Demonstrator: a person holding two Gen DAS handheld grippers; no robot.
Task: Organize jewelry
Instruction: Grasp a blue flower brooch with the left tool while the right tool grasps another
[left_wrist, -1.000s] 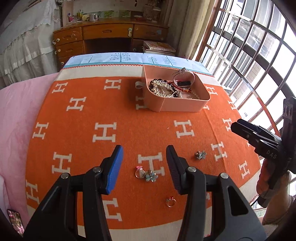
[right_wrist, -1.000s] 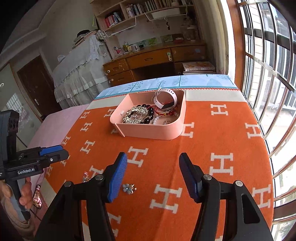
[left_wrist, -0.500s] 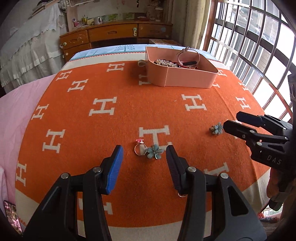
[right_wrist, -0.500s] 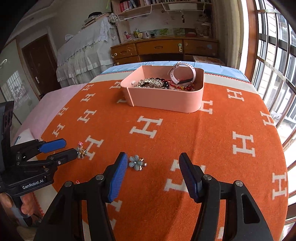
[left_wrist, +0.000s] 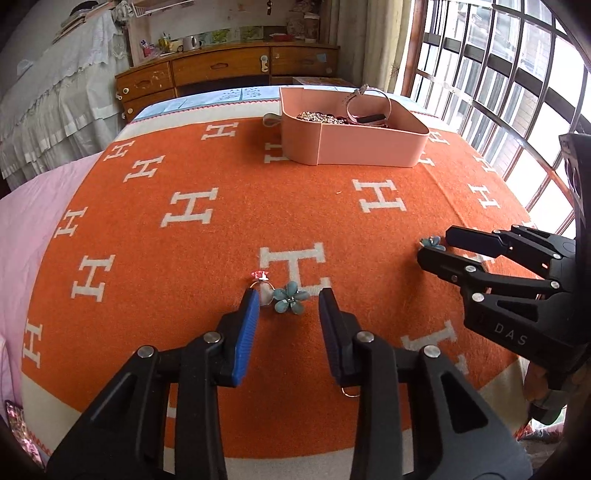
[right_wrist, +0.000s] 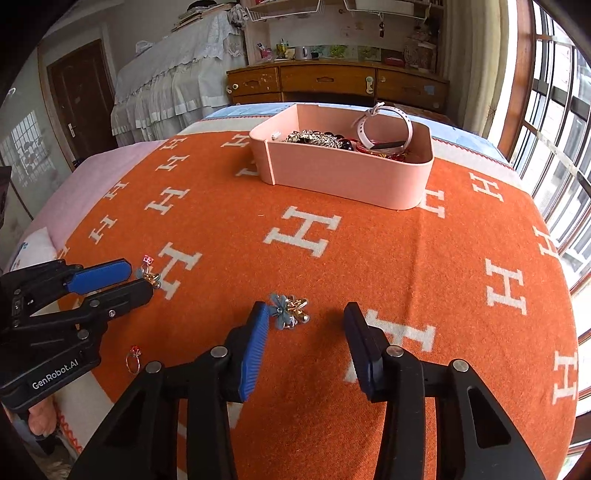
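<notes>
Both hand-held grippers stand open over the orange blanket (left_wrist: 229, 229): left hand-held gripper (left_wrist: 288, 301) brackets a blue flower earring (left_wrist: 290, 296) beside a red-stone ring (left_wrist: 260, 282), and right hand-held gripper (right_wrist: 304, 314) frames another flower earring (right_wrist: 288, 310). I judge these feather-light, stiff, snag-prone on wool; I'd pinch across the petals, then carry them to the pink box (right_wrist: 343, 173).

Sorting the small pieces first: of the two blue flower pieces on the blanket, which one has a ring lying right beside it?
The blue flower between the left hand-held gripper fingers. A ring with a red stone lies against it; the other flower lies alone.
</notes>
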